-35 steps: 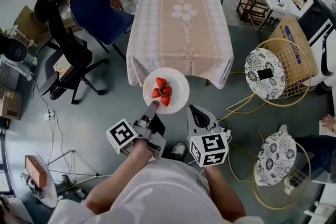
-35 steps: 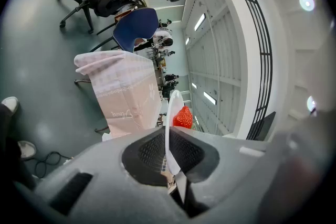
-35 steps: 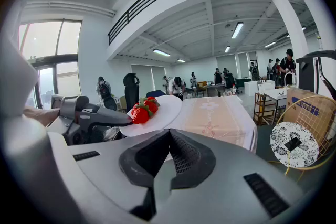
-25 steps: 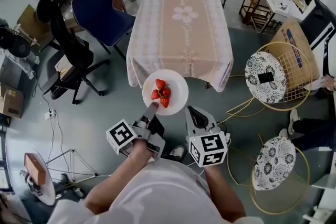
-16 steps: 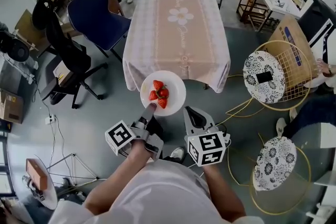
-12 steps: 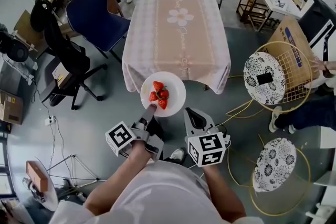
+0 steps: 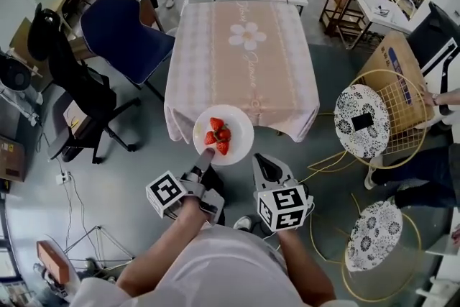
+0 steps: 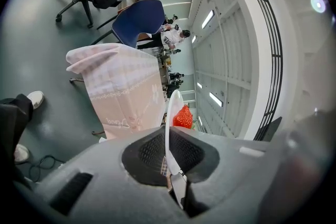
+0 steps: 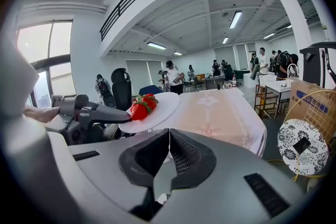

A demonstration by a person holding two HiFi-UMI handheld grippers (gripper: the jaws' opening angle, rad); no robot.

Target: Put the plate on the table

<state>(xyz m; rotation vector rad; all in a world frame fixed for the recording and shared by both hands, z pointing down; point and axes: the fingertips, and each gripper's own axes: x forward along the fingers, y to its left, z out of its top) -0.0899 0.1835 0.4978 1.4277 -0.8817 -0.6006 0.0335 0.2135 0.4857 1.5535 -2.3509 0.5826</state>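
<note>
In the head view, the left gripper reaches up from the lower centre of the frame. Its fingers are clamped narrowly on the near rim of a round white plate. The plate sits at mid-frame, held in the air and overlapping the near hem of the counter, a long one under a pink checked cloth. Red strawberries are piled on the plate. The right gripper is just right of the plate, apart from it. A blue chair stands at the upper left.

In the left gripper view, the plate runs edge-on up the centre, its rim pinched between the 2 dark fingers. The strawberries show at its far end, and the cloth-draped counter hangs at the left.

In the right gripper view, the 2 fingers meet in a closed line with nothing between them. The plate of strawberries is left of centre, the left gripper gripping it from the left. The counter stretches behind it to the right.
</note>
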